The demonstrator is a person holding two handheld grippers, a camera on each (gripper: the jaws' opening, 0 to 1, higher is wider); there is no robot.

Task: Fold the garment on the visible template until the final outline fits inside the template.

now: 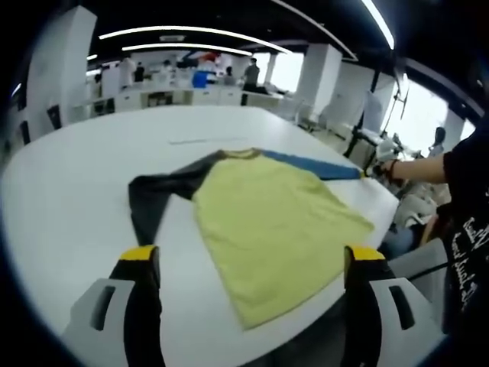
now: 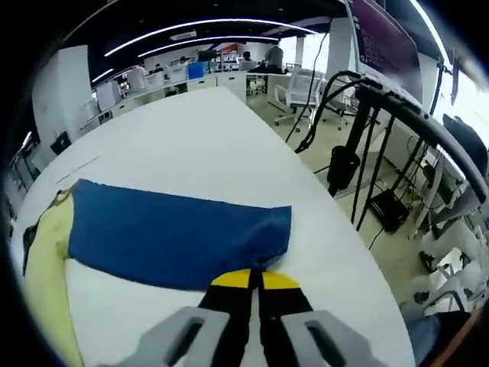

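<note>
White and broad, the counter sits in an open office with strip lights overhead and desks behind. On it the garment lies flat: a yellow body, a dark sleeve trailing toward the left gripper view's near side, and a blue sleeve stretched out toward the counter's far edge. No template outline can be made out on the surface from either view.

The left gripper hovers short of the shirt with its jaws wide and nothing between them. The right gripper has its 2 yellow-tipped jaws closed together at the cuff end of the blue sleeve, apparently pinching the hem, though the cloth between the tips is hard to see.

Risks, as I judge them: the yellow hem already reaches the counter edge near the person, so a pull on 1 sleeve alone could drag the whole shirt sideways or let the hem slide off. A thin pinch on the cuff may slip mid-fold, leaving the sleeve bunched and the outline too wide.
</note>
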